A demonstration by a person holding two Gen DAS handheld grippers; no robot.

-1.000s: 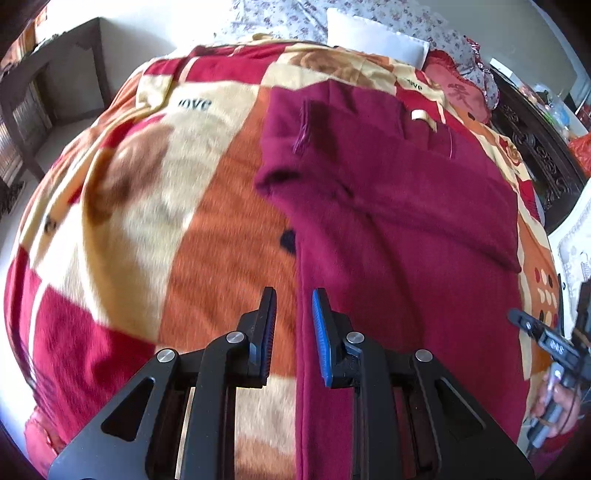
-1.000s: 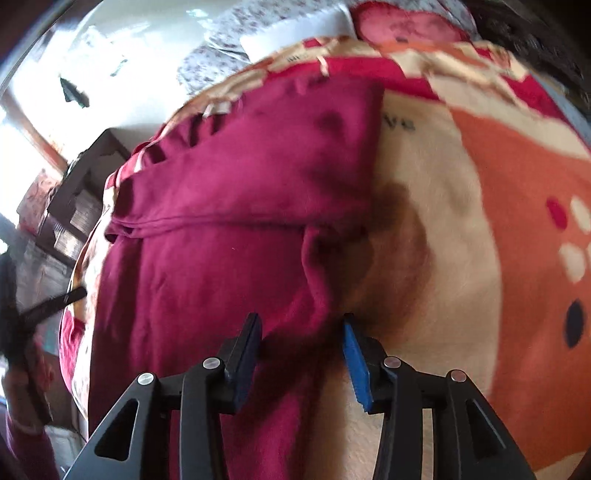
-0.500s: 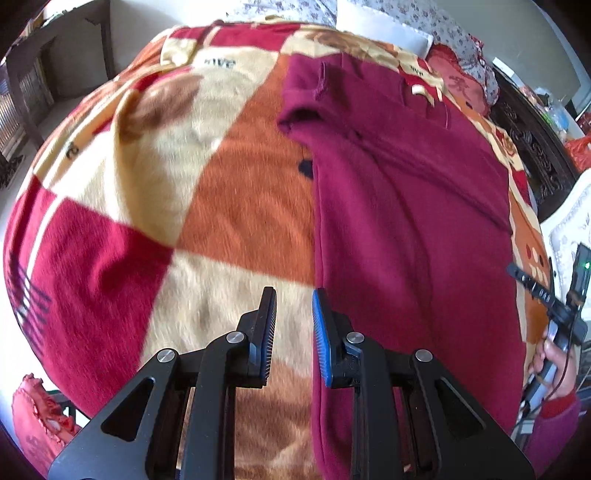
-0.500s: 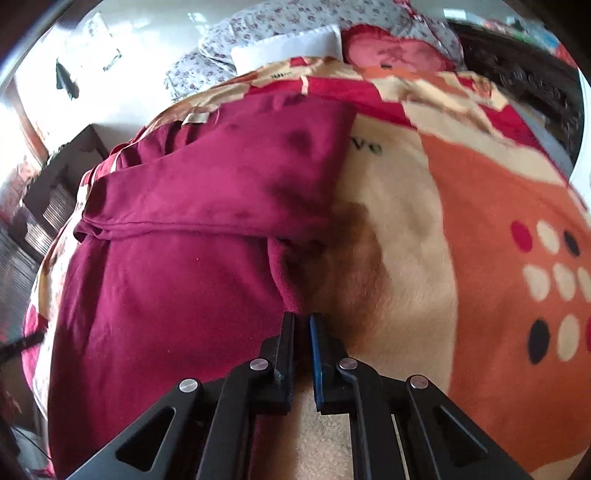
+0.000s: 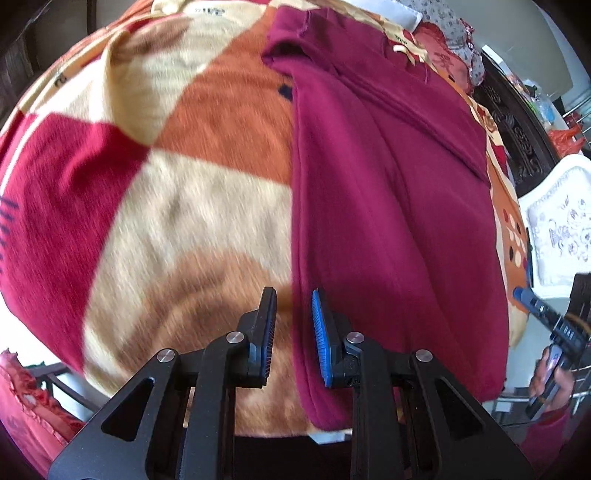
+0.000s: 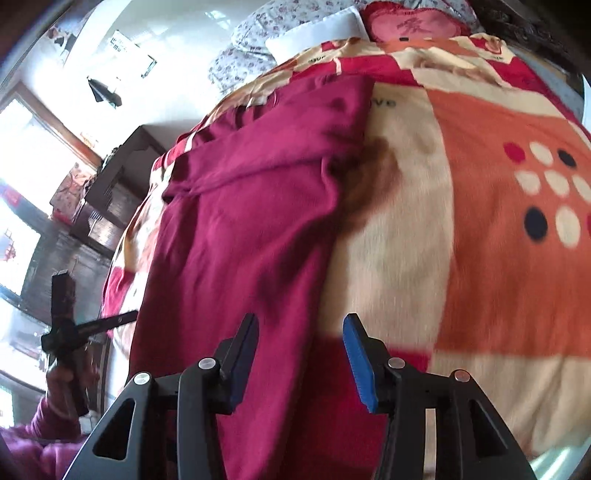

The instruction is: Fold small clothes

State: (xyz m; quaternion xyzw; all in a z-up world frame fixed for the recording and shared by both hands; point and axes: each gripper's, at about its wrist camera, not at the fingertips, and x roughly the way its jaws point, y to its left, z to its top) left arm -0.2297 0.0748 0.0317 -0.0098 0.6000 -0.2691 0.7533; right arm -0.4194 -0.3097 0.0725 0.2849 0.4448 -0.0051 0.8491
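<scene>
Now the maroon garment (image 5: 388,206) is laid on the bed's blanket (image 5: 192,206), sleeves folded in. Left gripper (image 5: 293,332) is held narrow and empty; right gripper (image 6: 299,362) is opening, empty. Next, the hem must be gripped.

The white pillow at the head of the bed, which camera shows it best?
The right wrist view: the pillow lies near top centre, its near face and top edge showing above the blanket. The left wrist view catches only a cropped corner at the top edge.
</scene>
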